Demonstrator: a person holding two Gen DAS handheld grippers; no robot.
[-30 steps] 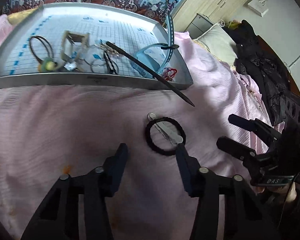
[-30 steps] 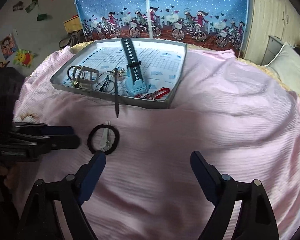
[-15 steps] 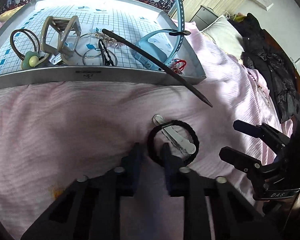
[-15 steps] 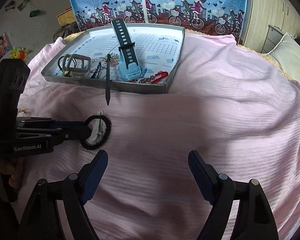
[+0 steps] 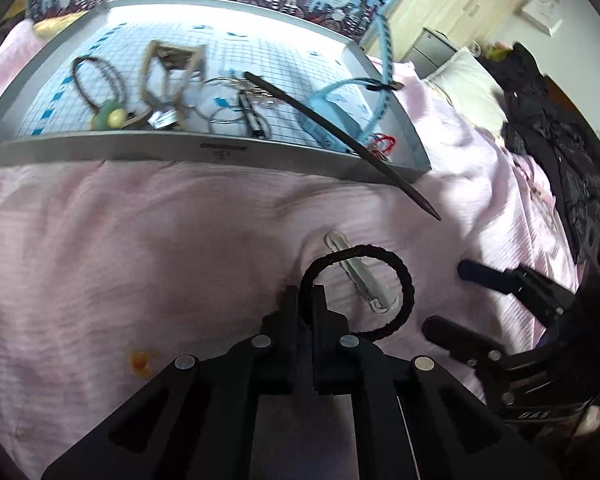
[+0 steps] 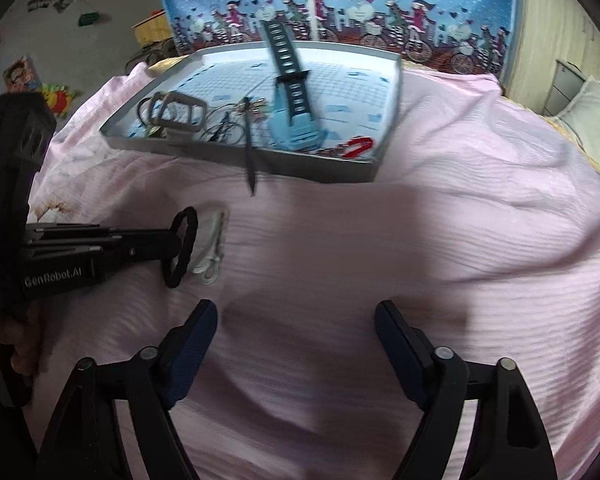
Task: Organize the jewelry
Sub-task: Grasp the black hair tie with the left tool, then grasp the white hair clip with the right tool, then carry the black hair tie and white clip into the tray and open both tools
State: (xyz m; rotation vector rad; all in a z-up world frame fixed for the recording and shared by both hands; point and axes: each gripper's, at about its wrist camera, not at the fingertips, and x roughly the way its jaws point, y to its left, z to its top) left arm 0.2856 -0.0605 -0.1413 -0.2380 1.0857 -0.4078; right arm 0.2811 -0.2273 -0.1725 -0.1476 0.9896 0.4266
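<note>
Left gripper point(image 5: 309, 300), lower centre of frame, pinches the black braided hair tie point(image 5: 404, 280) on the pink ribbed bedspread point(image 5: 140, 240). Right gripper point(image 6: 296, 328), bottom of its frame, gapes wide and empty. Grey metal tray point(image 5: 204, 146) sits upper left.

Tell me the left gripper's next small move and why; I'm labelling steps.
Probably lift: the left gripper is shut on the black hair tie, whose far side looks draped over the clear hair clip on the pink sheet, short of the tray.

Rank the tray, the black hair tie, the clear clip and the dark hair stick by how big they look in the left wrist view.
1. tray
2. hair stick
3. hair tie, though it lies nearer the camera, held by the left gripper
4. clip
</note>
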